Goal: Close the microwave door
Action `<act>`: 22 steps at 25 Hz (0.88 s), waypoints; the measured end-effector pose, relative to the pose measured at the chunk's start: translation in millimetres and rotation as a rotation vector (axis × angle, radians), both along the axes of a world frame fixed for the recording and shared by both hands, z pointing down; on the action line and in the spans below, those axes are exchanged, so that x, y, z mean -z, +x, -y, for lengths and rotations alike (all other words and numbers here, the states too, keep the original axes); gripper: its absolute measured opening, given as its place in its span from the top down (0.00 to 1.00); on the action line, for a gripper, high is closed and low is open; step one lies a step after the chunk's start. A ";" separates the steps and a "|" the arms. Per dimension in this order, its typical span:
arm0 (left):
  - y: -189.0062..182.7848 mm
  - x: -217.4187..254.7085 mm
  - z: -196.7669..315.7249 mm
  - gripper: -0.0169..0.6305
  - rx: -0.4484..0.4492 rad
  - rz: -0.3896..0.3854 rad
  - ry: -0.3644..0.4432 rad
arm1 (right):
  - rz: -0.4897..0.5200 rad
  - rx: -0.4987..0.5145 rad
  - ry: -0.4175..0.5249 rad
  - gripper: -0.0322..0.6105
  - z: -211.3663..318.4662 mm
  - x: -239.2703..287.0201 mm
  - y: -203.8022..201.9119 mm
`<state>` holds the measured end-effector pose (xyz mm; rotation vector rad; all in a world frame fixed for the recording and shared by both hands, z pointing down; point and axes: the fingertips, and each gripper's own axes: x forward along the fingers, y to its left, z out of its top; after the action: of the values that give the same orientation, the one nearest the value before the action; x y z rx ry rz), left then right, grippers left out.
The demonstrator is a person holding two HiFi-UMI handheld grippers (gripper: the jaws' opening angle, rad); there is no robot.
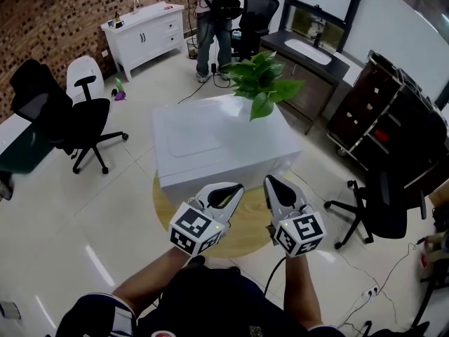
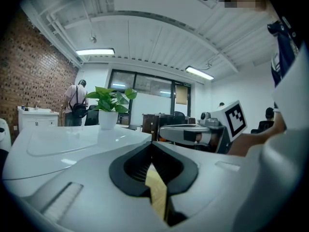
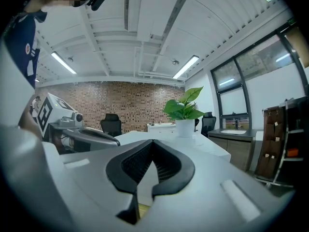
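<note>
A white microwave (image 1: 217, 142) stands on a round wooden table (image 1: 247, 232), its front face towards me; no open door shows in the head view. A potted green plant (image 1: 264, 83) sits on its top at the far right corner. My left gripper (image 1: 236, 187) and right gripper (image 1: 269, 180) hover side by side just in front of the microwave's near edge, apart from it. Both are shut with nothing between the jaws. In the left gripper view the tips (image 2: 151, 144) meet above the white top (image 2: 58, 144); the right gripper view shows its tips (image 3: 152, 141) closed likewise.
Black office chairs stand at left (image 1: 74, 118) and right (image 1: 382, 206). A dark rack (image 1: 386, 111) is at the far right, a white cabinet (image 1: 144, 34) at the back left. A person (image 1: 214, 16) stands beyond the microwave. Cables lie on the floor at bottom right.
</note>
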<state>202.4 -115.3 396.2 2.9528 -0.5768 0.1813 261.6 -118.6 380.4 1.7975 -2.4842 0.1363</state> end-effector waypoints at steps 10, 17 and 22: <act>-2.4 -2.9 5.7 0.95 0.009 0.000 -0.005 | 0.007 0.007 0.002 0.95 7.6 0.1 -1.6; -3.1 -3.5 7.1 0.95 0.010 0.006 -0.006 | 0.005 0.012 -0.001 0.95 9.1 0.4 -2.8; -3.8 -6.3 7.5 0.95 0.009 0.007 -0.010 | 0.004 0.014 -0.002 0.95 9.9 -0.9 -4.3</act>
<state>198.6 -122.8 402.5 2.9405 -0.5878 0.1929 257.4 -128.5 381.3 1.7810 -2.4978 0.1422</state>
